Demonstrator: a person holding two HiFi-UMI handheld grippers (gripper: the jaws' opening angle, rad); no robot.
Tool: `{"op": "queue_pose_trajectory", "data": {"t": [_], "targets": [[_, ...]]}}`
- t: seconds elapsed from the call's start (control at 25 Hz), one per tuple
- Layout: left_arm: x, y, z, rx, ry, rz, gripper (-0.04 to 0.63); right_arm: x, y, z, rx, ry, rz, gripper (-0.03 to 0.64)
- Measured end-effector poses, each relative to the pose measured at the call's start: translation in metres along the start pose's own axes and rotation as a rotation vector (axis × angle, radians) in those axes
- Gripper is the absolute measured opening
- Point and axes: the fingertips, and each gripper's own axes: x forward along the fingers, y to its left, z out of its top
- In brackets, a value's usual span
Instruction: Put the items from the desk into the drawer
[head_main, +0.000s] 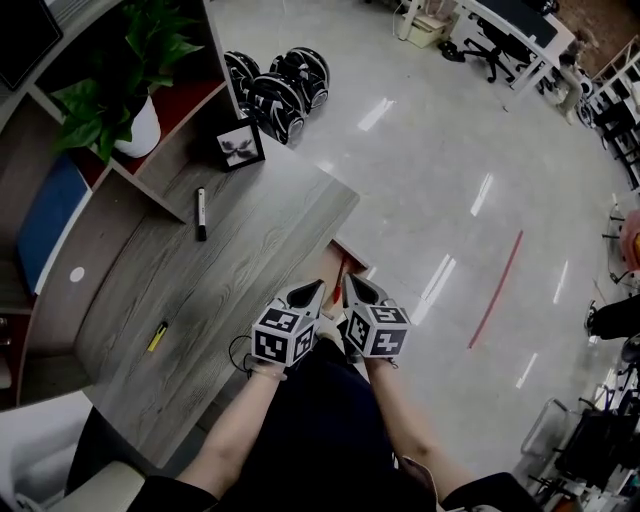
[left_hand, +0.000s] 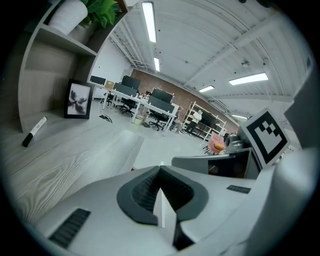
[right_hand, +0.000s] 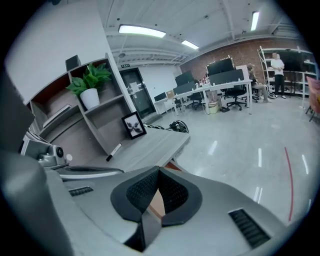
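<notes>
A black marker (head_main: 200, 213) lies on the grey wooden desk (head_main: 240, 250), towards its back. A small yellow item (head_main: 157, 336) lies nearer the desk's front left. My left gripper (head_main: 316, 288) and right gripper (head_main: 349, 283) are side by side off the desk's right edge, close to my body. Both are shut with nothing between the jaws. In the left gripper view the marker (left_hand: 34, 131) lies far left, well away from the gripper (left_hand: 161, 169). In the right gripper view the marker (right_hand: 114, 151) lies beyond the gripper (right_hand: 159, 172). A reddish-brown edge (head_main: 346, 260) shows under the desk's corner; I cannot tell if it is the drawer.
A framed picture (head_main: 240, 145) stands at the desk's back corner. A potted plant (head_main: 120, 110) sits in the shelf unit behind. Black wheeled gear (head_main: 275, 90) lies on the shiny floor beyond the desk. A white chair (head_main: 40, 450) is at the lower left.
</notes>
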Motion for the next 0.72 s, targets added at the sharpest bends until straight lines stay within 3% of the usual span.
{"op": "queue_pose_trajectory", "data": {"t": [0.36,0.72], "targets": [[-0.019,0.004,0.021,0.034,-0.044,0.011,0.009,-0.006,0.023,0.01,-0.007,-0.045,0.009,0.005],[-0.025,0.019,0.018,0.023,-0.024,0.05,0.011,-0.002,0.036,0.013,-0.013,-0.046,0.021,0.005]]}}
